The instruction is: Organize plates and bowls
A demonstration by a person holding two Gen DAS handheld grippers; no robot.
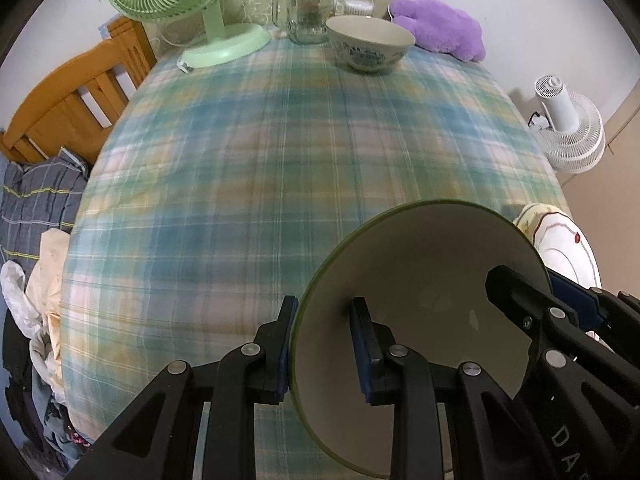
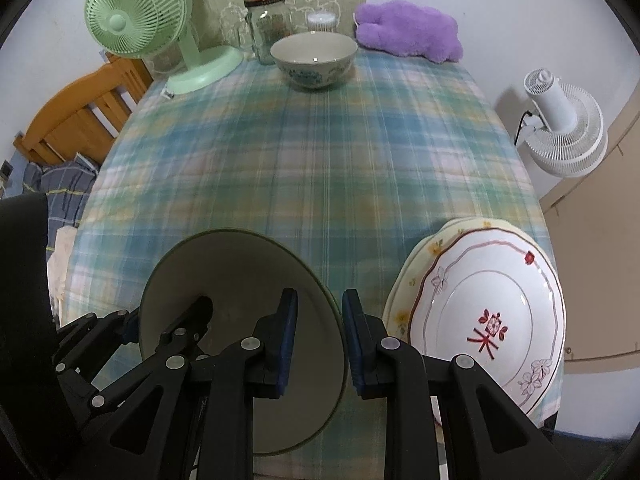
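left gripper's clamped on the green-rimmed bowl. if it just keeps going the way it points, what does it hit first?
Probably the plaid tablecloth. The left gripper points steeply down, holding the green-rimmed bowl by its rim opposite the right gripper, so the bowl's underside likely lands first. Nothing else shows in that line; depth is unclear.

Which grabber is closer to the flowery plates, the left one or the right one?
Right. The right gripper pinches the green-rimmed bowl on the rim side next to the stacked plates. The left gripper pinches the bowl's opposite rim, farther from them.

Green-rimmed bowl (image 1: 420,280) tilted, stacked plates (image 2: 500,300), patterned bowl (image 2: 314,60)
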